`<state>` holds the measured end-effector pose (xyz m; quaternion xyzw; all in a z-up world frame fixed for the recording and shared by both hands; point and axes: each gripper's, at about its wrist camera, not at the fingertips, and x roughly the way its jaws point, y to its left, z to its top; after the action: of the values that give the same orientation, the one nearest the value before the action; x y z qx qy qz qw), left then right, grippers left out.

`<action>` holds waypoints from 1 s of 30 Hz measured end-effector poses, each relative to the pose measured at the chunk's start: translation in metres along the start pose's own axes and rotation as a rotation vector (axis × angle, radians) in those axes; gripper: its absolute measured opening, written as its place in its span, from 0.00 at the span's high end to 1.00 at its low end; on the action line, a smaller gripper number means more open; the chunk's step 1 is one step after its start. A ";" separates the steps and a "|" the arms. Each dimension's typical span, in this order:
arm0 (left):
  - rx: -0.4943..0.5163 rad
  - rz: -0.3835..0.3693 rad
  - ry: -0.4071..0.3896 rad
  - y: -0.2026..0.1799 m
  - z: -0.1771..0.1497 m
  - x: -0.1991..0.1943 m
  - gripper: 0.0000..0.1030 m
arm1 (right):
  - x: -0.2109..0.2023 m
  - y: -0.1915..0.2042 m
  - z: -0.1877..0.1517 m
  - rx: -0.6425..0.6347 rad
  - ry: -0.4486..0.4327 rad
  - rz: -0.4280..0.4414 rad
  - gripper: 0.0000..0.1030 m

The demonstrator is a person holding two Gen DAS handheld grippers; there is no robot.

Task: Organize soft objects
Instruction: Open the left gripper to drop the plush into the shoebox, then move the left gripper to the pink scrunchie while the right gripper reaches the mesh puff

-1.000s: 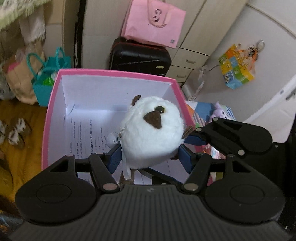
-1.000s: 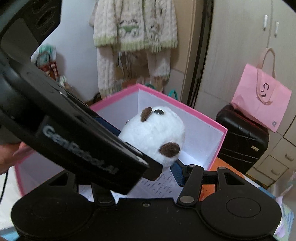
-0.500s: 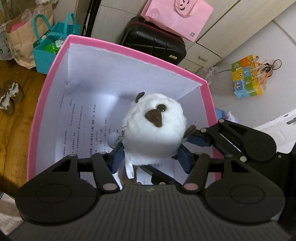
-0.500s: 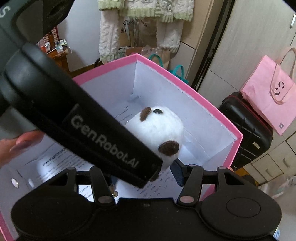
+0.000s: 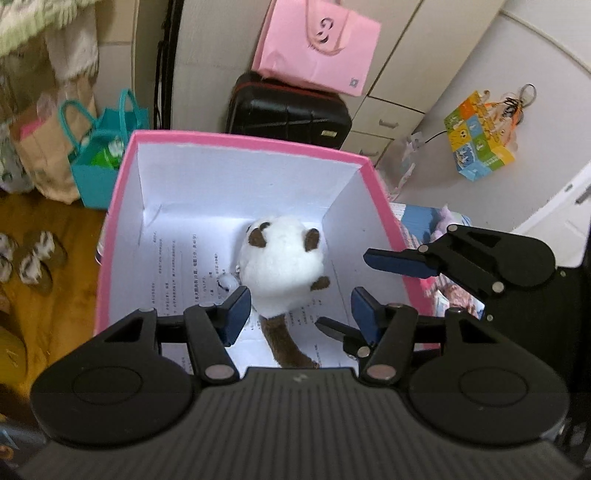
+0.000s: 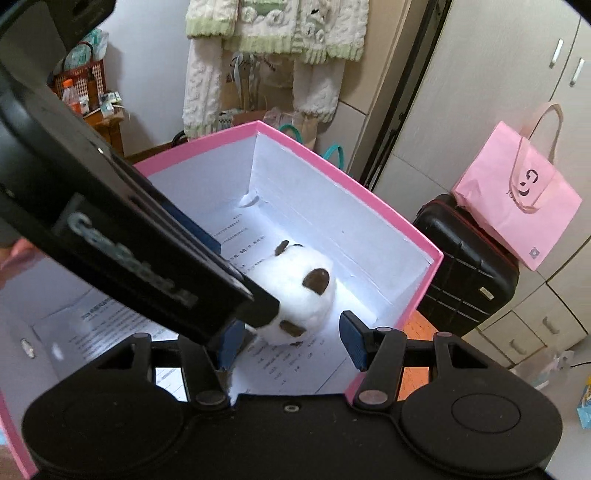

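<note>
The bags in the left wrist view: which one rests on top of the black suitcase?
The pink paper bag sits on the black suitcase. The teal bag stands on the floor, left of the pink box.

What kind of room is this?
Probably a bedroom or storage corner at home: a suitcase against built-in cupboards, a knitted garment hanging up, shopping bags around.

Open-topped pink box (image 5: 122, 206), walls standing on all sides, entry only from above. Left half of the paper-lined floor (image 5: 173, 266) bare, room there to reach down. Right half taken by the white plush toy (image 5: 280, 262), just beside the right wall. Left gripper (image 5: 295, 314) and right gripper (image 6: 288, 341) crowded together over the near rim, each blocking the other's sideways path.
</note>
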<state>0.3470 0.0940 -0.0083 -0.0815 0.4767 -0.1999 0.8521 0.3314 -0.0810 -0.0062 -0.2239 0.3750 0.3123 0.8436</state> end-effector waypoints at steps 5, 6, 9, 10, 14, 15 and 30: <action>0.043 0.025 -0.043 -0.010 -0.010 -0.027 0.43 | -0.019 0.003 -0.009 -0.001 -0.033 -0.001 0.40; 0.052 0.027 -0.049 -0.013 -0.012 -0.032 0.43 | -0.022 0.003 -0.010 0.000 -0.034 -0.003 0.40; 0.076 0.032 -0.059 -0.021 -0.020 -0.047 0.42 | -0.035 0.007 -0.015 -0.001 -0.050 0.001 0.40; 0.083 0.033 -0.062 -0.024 -0.023 -0.052 0.42 | -0.037 0.007 -0.016 0.000 -0.055 0.000 0.40; 0.122 0.039 -0.072 -0.037 -0.035 -0.069 0.41 | -0.055 0.012 -0.021 0.002 -0.081 0.007 0.40; 0.131 0.041 -0.075 -0.041 -0.039 -0.074 0.41 | -0.061 0.014 -0.022 0.001 -0.088 0.010 0.40; 0.280 0.082 -0.131 -0.100 -0.088 -0.135 0.34 | -0.141 0.040 -0.056 -0.039 -0.169 -0.014 0.39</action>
<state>0.1838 0.0644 0.0827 0.0449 0.3903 -0.2240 0.8919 0.2019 -0.1378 0.0623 -0.2155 0.2946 0.3314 0.8700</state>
